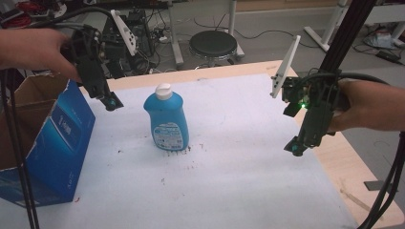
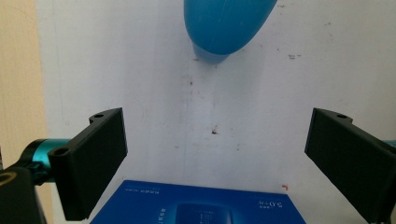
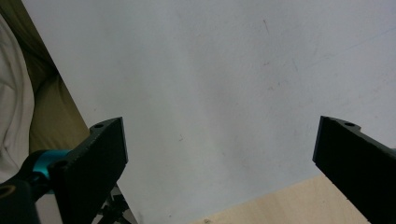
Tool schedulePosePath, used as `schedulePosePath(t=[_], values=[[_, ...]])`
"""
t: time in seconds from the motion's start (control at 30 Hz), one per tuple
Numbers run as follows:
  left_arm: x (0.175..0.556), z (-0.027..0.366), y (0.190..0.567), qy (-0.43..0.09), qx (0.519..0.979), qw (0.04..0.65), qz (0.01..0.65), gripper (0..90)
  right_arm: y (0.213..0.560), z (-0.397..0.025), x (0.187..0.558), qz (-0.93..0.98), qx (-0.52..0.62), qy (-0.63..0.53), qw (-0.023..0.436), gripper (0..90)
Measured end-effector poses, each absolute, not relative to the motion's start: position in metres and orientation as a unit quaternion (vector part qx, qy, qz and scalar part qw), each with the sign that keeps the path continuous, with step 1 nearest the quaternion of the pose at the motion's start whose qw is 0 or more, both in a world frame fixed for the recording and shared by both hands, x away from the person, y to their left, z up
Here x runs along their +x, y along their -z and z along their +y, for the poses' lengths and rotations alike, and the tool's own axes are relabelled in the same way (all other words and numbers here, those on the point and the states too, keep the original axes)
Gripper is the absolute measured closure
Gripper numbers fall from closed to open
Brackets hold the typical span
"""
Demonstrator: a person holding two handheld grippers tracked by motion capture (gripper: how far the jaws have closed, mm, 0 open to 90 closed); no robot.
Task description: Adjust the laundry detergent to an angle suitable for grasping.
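We find the blue bottle upright mid-table beside the box, likely smooth, slippery plastic, best gripped across its waist; left gripper and right gripper both spread wide, empty.

What the frames cut off or blur

In the left gripper view the blue bottle is cropped by the top edge, its cap and label out of frame, and the blue box runs off the bottom, its print too small to read. In the high view the bottle's label text is illegible, the box is cut at the left edge, and both forearms leave the frame.
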State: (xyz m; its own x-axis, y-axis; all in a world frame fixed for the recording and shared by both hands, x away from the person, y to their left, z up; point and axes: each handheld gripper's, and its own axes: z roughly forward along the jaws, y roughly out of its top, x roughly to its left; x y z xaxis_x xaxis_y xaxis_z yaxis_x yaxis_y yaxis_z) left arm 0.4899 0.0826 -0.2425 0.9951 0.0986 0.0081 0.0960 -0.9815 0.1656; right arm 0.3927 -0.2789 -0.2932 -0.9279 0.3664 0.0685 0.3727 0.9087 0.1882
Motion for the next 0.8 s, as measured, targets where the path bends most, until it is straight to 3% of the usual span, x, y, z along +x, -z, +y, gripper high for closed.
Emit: schedulePosePath(t=[0.8], values=[[0.4863,0.0868,0.2389,-0.014,0.995,0.085,0.052,5.7,0.2895,-0.2723,0.3934,-0.978,-0.183,0.095,0.019,2.1]])
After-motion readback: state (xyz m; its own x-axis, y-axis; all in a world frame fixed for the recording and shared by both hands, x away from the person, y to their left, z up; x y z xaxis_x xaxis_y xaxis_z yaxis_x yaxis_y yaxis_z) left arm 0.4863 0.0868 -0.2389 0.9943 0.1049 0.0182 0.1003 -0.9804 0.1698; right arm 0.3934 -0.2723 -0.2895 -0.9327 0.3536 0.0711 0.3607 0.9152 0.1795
